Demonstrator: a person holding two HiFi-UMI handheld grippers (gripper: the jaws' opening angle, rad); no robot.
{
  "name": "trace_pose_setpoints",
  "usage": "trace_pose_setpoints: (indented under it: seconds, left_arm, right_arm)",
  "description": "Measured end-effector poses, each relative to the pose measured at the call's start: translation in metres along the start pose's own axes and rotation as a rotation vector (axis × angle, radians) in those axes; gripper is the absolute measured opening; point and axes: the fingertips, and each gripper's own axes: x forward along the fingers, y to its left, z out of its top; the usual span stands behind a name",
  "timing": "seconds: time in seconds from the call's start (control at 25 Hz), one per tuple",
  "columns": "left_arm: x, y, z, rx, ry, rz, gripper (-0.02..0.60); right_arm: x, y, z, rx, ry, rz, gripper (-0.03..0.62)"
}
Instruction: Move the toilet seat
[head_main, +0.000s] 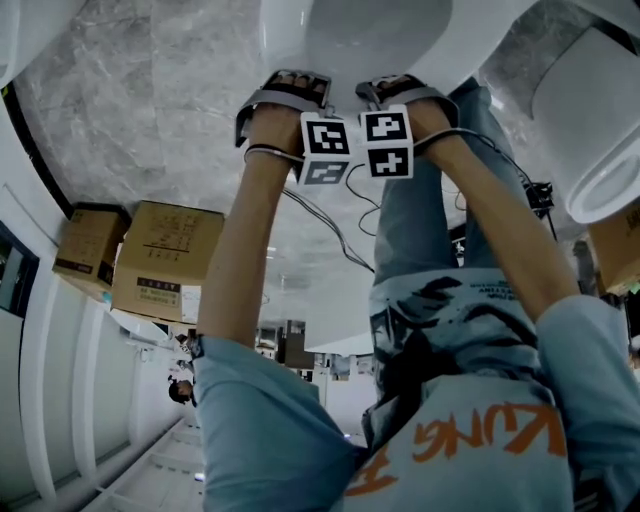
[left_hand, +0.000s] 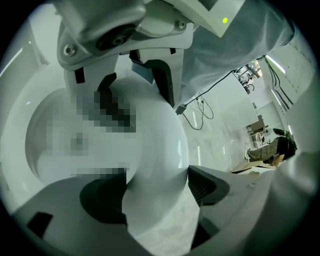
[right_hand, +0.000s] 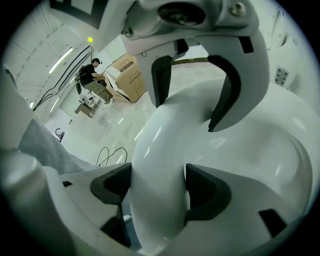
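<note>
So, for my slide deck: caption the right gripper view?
Right gripper clamped on the white toilet seat, left gripper straddling it beyond.

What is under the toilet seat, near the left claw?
Grey marbled floor shows below the toilet seat. Whatever lies directly beneath the seat is covered by the seat itself and by the left claw.

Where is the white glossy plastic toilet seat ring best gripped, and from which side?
Probably the near arc of the white glossy plastic toilet seat ring, from above, one pad inside the opening and one outside. There the ring is narrow and rounded, fitting between the pads of the right gripper and left gripper.
</note>
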Motion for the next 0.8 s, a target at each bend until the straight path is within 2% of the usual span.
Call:
trace_pose_setpoints:
  seconds: [0.2,0.48,0.64,0.8]
  left_arm:
    - [-0.013,-0.005,0.002,-0.001,-0.012,-0.005,0.368]
    - [-0.051,-0.018,0.006,0.042,-0.011,-0.079,0.368]
    - [-0.071,-0.022,0.016,0.094,0.012,-0.055,0.368]
    - [-0.101,-0.027,0.024,0.071,-0.009,-0.049,0.367]
  right_arm:
    - [-0.013,0.006,0.004,-0.002,-0.015,0.012,0.335]
    - [-0.050,0.018,0.017,-0.006,-0.041,0.086,0.334]
    - [-0.081,0.028,0.018,-0.010,-0.099,0.120,0.333]
    - [-0.111,0.039,0.022,-0.024,-0.131,0.145,0.328]
